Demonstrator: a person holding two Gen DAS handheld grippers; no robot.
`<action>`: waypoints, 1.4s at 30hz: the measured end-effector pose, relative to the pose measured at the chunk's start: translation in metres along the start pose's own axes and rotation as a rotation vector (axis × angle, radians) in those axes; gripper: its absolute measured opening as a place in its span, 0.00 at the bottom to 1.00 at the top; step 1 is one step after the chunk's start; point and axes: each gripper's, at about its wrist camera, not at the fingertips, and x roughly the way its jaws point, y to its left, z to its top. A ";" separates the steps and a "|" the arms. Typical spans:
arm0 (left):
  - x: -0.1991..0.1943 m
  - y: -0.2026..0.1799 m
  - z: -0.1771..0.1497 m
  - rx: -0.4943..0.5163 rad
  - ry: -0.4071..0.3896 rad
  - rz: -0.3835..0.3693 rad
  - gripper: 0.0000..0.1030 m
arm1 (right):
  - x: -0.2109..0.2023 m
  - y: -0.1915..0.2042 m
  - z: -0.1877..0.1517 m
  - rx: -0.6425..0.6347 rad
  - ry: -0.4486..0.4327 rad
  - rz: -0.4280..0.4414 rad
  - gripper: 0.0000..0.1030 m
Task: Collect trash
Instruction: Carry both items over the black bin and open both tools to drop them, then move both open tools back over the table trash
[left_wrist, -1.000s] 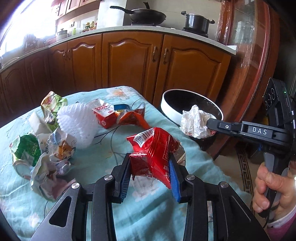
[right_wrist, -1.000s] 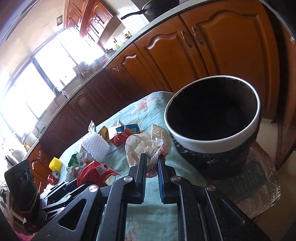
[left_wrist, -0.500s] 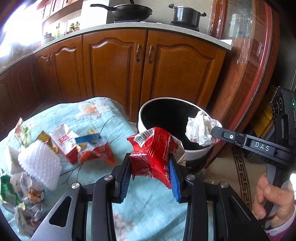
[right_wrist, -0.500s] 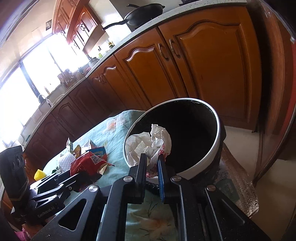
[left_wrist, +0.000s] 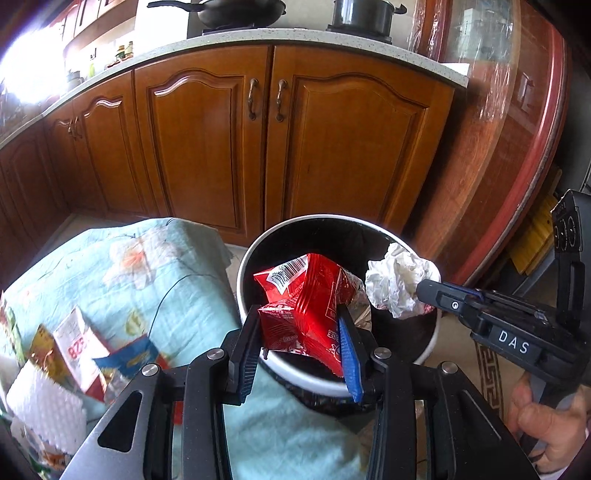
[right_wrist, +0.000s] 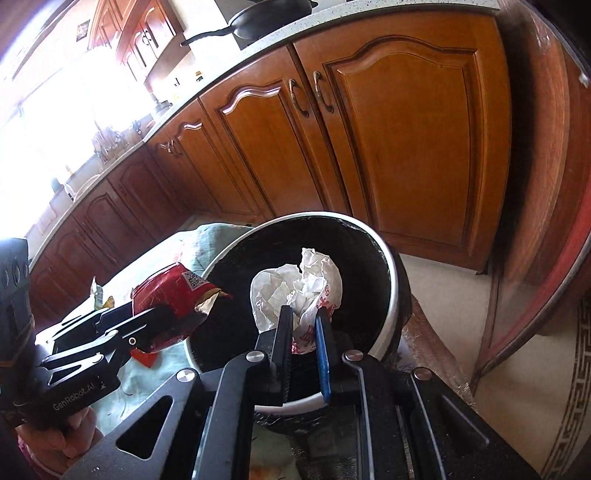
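My left gripper (left_wrist: 301, 325) is shut on a red snack wrapper (left_wrist: 306, 299) and holds it over the near rim of the black trash bin (left_wrist: 291, 225) with a white rim. My right gripper (right_wrist: 304, 317) is shut on a crumpled white paper wad (right_wrist: 295, 286), held above the bin's opening (right_wrist: 354, 258). The wad also shows in the left wrist view (left_wrist: 400, 280), over the bin's right rim. The red wrapper shows in the right wrist view (right_wrist: 170, 291), at the bin's left edge.
The table with a light-blue floral cloth (left_wrist: 122, 273) stands left of the bin, with several wrappers (left_wrist: 79, 347) and a white foam net (left_wrist: 44, 410) on it. Wooden cabinets (left_wrist: 266, 140) stand behind. A red-rimmed wooden panel (left_wrist: 517, 147) is at the right.
Both grippers have moved from above the table toward the bin, carrying their trash. The red wrapper and the paper wad now hang over the bin's opening.
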 end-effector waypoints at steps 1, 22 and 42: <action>0.005 -0.002 0.003 -0.001 0.005 0.000 0.38 | 0.002 -0.002 0.001 -0.001 0.003 -0.002 0.15; -0.018 0.010 -0.033 -0.082 -0.035 -0.020 0.71 | -0.023 0.005 -0.018 0.071 -0.070 0.081 0.73; -0.143 0.061 -0.146 -0.239 -0.158 0.183 0.72 | -0.018 0.114 -0.078 -0.042 -0.007 0.212 0.79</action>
